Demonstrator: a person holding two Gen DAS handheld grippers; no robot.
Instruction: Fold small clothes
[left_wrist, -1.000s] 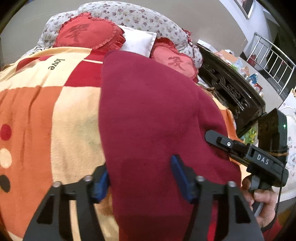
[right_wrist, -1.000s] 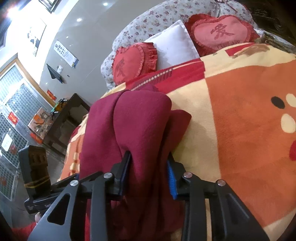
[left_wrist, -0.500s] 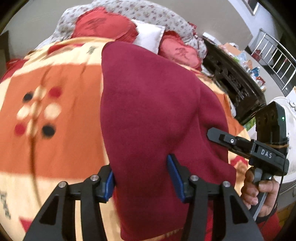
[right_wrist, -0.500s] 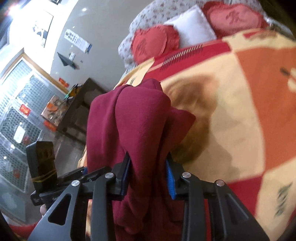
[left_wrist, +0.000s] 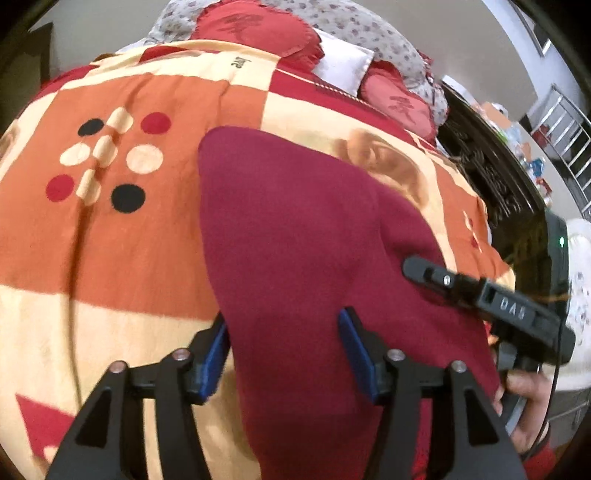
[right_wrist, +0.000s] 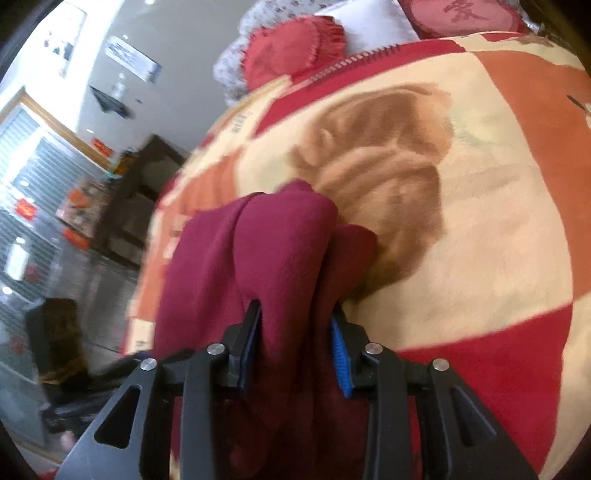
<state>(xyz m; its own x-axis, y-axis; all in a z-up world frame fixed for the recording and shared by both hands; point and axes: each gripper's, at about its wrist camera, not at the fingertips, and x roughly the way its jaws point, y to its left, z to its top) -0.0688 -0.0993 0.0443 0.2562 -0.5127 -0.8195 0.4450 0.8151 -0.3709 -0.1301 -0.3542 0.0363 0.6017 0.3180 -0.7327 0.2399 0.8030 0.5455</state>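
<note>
A dark red garment (left_wrist: 303, 258) hangs bunched between both grippers above a bed. My left gripper (left_wrist: 284, 350) is shut on its left part, with cloth filling the gap between the blue pads. My right gripper (right_wrist: 295, 343) is shut on a thick fold of the same garment (right_wrist: 280, 258). In the left wrist view the right gripper's body (left_wrist: 491, 299) pokes into the garment's right edge, with the hand holding it below. The garment's lower part is hidden behind the fingers.
The bed is covered by an orange, cream and red blanket (left_wrist: 110, 221) with dots. Red heart cushions (left_wrist: 255, 29) and a white pillow (left_wrist: 343, 62) lie at the head. A dark carved bed frame (left_wrist: 498, 177) runs along the right side. A dark table (right_wrist: 147, 173) stands at the left.
Both grippers have lifted and pulled back toward the bed's foot with the garment. More blanket shows beyond the cloth, and the pillows look farther away.
</note>
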